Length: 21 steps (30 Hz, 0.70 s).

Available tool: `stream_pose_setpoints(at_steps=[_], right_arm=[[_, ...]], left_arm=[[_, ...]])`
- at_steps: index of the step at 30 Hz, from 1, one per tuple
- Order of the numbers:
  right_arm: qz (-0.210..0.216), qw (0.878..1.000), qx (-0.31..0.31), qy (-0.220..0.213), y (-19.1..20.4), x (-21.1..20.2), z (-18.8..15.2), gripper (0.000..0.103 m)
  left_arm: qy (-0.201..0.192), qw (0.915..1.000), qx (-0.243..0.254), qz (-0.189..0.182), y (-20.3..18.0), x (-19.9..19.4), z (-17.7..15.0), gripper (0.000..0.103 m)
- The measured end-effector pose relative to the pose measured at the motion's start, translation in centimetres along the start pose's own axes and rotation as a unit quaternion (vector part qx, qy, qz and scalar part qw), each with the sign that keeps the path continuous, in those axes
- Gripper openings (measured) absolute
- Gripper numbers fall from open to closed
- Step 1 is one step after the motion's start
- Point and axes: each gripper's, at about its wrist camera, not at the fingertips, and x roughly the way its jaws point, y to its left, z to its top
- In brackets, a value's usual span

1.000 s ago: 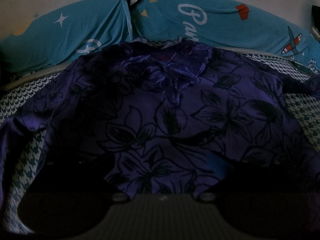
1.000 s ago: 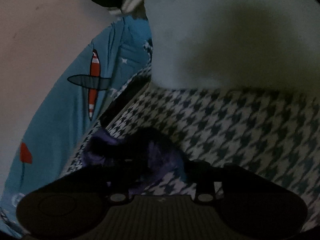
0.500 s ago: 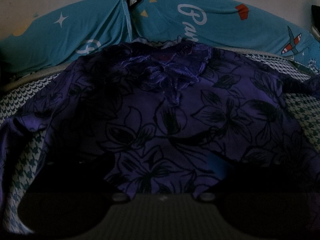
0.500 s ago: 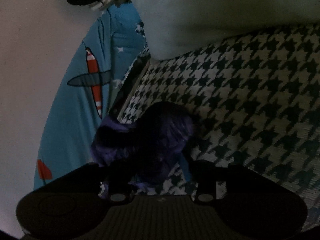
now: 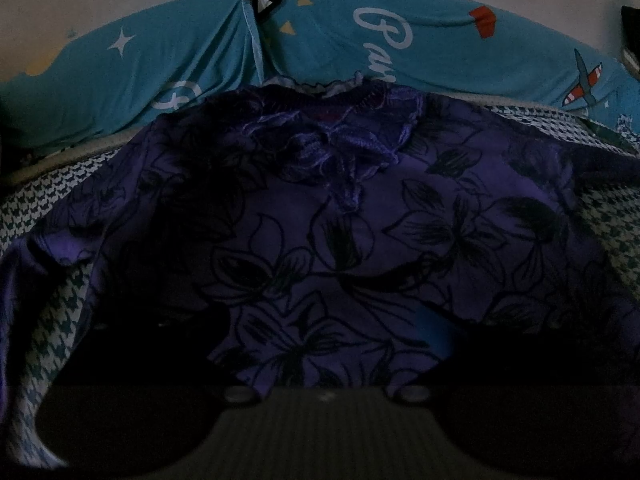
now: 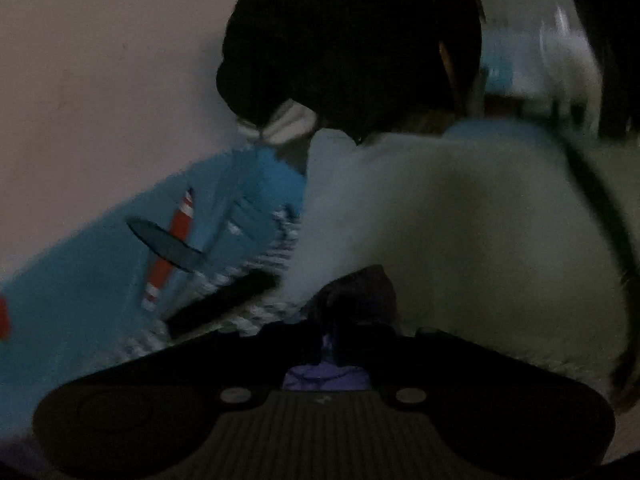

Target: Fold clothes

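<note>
A purple top with a dark flower print (image 5: 360, 220) lies spread flat on the houndstooth sheet (image 5: 48, 208), with its ruffled neckline at the far side. My left gripper (image 5: 324, 344) hovers low over the near hem, its dark fingers (image 5: 152, 344) wide apart and open with the cloth lying under them. In the right wrist view, my right gripper (image 6: 346, 340) is shut on a bunch of the purple fabric (image 6: 326, 378), seemingly a sleeve end, which is raised off the sheet. That view is blurred.
Teal printed bedding (image 5: 360, 40) runs along the pale wall behind the top. A big pale cushion (image 6: 460, 220) and a dark bulky shape (image 6: 352, 48) fill the right wrist view. Houndstooth sheet shows on both sides of the garment.
The right gripper's fingers have come together on the purple fabric and lifted it, and its view has swung up from the sheet. The left gripper and the top have stayed still.
</note>
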Motion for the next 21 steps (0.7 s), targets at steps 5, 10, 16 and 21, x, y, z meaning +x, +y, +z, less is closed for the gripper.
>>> stream_pose_setpoints(at_steps=[5, 10, 16, 21], right_arm=[[-0.024, 0.996, 0.010, 0.080, -0.6, 0.7, -0.7, 0.008], [0.016, 0.996, 0.042, 0.075, -1.5, -0.2, -0.1, 0.014], [0.117, 0.988, 0.048, 0.091, -1.2, 0.2, 0.0, 0.014], [0.149, 0.982, 0.004, 0.114, 1.3, 0.1, -1.3, 0.014]], left_arm=[[0.001, 1.0000, 0.003, 0.002, 0.1, 0.1, 0.0, 0.103], [-0.003, 1.0000, 0.002, 0.002, 0.2, -0.2, 0.1, 0.103], [-0.010, 0.9999, 0.003, 0.004, 0.3, -0.6, 0.1, 0.103], [-0.010, 0.9999, 0.004, 0.004, 0.3, -0.6, 0.1, 0.103]])
